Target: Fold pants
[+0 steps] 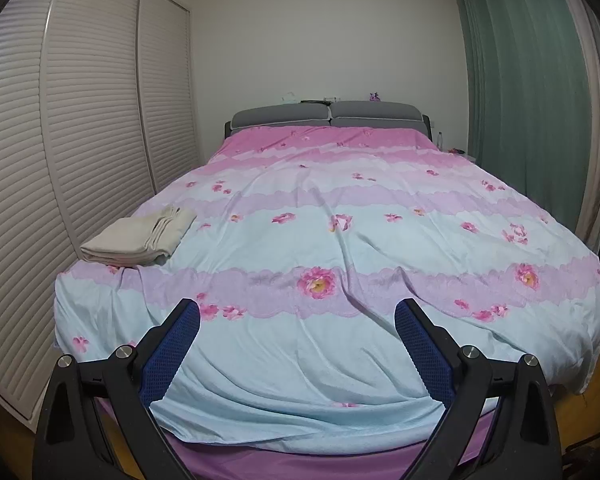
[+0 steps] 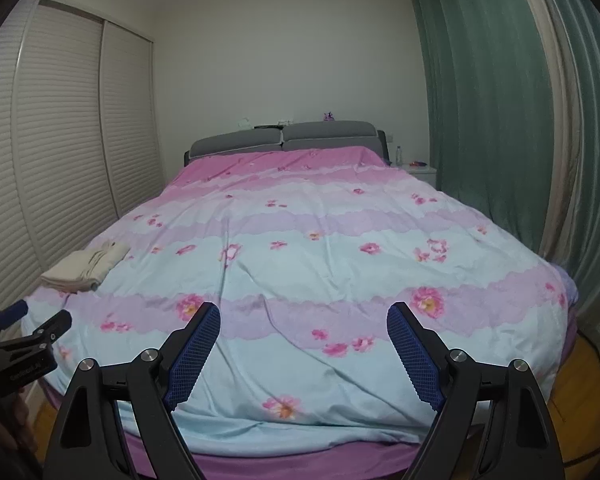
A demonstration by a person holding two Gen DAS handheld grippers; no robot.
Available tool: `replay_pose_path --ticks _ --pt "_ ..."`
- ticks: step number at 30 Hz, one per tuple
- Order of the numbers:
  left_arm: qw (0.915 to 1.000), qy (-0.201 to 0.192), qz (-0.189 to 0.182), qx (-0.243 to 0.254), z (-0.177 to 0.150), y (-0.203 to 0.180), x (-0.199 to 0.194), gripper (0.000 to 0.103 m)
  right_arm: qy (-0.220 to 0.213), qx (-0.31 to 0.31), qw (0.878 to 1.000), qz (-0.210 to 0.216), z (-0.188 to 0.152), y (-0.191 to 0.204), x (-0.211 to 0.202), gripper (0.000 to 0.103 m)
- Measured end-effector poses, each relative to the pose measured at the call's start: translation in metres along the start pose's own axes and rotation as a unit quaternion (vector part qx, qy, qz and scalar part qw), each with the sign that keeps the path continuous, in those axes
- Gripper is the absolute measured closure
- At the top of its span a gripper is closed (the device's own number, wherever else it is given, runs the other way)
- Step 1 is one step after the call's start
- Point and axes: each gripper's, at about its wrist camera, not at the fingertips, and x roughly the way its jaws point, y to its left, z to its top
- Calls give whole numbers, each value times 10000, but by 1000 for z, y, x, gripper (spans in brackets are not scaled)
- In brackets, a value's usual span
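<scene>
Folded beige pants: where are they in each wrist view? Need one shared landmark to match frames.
Left wrist: folded beige pants sit mid-left, on the bed's left edge by the louvered wardrobe.
Right wrist: folded beige pants sit farther left and smaller, same bed edge, above the left gripper at the frame's left border.
Shared landmark: grey headboard, top centre in both.

Wide floral pink-and-blue quilt (image 1: 340,248) lies bare across centre and right. Folded beige cloth pants (image 1: 138,236) occupy its near-left edge, close beside white louvred wardrobe doors (image 1: 80,120).
</scene>
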Motion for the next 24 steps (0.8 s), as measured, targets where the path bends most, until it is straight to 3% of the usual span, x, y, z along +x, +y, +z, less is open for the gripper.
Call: replay_pose_path --ticks 24 --pt "9999 60 -109 10 -1 1 -1 4 38 18 10000 39 0 0 -1 17"
